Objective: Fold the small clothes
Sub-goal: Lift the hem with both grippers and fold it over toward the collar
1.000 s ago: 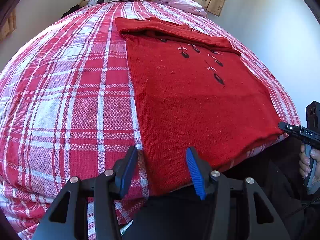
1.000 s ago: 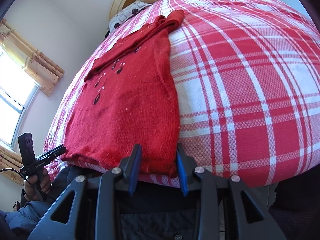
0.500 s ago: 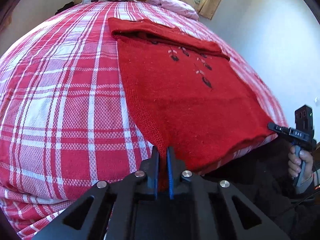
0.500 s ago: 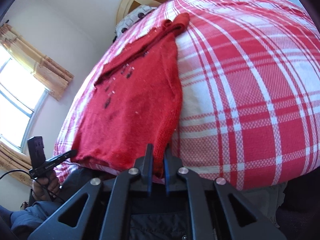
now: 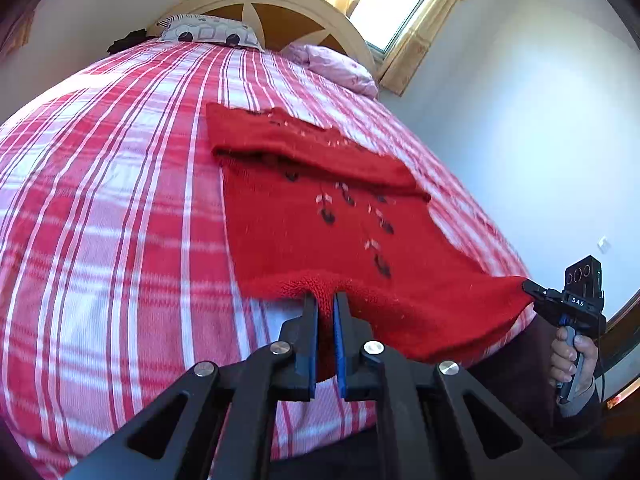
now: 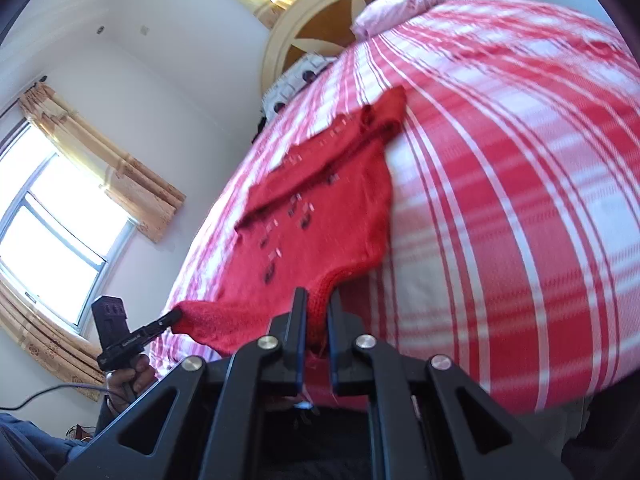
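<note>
Closest to us, our left gripper has its black and blue jaws pinched tight on one bottom corner of the red sweater. Our right gripper has its jaws pinched tight on the other bottom corner. We can see each gripper from the other one's camera too, off to the side, with a hand wrapped around its handle.

The sweater is knitted and fuzzy, with a thick bumpy hem. The hem is lifted off the bed and sags a little between the two grippers. The rest of the sweater lies flat on the bed, with small dark and pale leaf shapes stitched down its front. Its sleeves are folded across the top.

The bed cover is woven cloth with red and white checks. Farther back lie a spotted pillow and a soft pink pillow, under a round cream headboard. Behind that is a bright window with yellow curtains.
</note>
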Motion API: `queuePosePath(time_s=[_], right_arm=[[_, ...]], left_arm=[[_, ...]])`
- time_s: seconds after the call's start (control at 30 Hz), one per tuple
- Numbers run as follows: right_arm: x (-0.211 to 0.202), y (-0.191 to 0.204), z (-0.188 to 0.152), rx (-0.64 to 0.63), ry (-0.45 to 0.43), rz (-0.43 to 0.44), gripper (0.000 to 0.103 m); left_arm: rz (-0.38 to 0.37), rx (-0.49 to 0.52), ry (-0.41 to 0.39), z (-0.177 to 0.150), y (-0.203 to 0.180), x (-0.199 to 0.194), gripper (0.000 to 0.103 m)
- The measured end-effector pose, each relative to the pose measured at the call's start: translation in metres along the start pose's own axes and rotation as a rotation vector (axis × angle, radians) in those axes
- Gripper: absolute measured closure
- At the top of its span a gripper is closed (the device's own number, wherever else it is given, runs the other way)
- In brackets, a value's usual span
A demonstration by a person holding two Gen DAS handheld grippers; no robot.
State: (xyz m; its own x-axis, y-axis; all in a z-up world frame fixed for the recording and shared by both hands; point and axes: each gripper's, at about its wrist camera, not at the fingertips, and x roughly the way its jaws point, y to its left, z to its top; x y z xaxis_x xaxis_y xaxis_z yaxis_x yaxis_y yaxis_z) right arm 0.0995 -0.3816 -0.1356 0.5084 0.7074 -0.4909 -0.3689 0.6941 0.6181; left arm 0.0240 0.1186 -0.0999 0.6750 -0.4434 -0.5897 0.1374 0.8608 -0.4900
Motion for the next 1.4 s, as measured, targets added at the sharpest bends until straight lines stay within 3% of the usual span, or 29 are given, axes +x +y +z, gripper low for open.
queuePosePath(time_s=[0.37, 0.87, 1.4], right_arm=[[0.015, 0.021, 0.083, -0.037, -0.096, 0.026, 0.091], [0.059, 0.026, 0.164, -0.031, -0.114, 0.012, 0.091], [0.149, -0.007, 0.25, 0.022, -0.047, -0.069, 0.092]], left_arm=[[-0.026, -0.038, -0.054, 0.058, 0.017, 0.013, 0.097], [-0.076, -0.083, -0.103, 0.145, 0.035, 0.037, 0.097], [-0.057, -0.151, -0.012, 0.214, 0.073, 0.12, 0.097]])
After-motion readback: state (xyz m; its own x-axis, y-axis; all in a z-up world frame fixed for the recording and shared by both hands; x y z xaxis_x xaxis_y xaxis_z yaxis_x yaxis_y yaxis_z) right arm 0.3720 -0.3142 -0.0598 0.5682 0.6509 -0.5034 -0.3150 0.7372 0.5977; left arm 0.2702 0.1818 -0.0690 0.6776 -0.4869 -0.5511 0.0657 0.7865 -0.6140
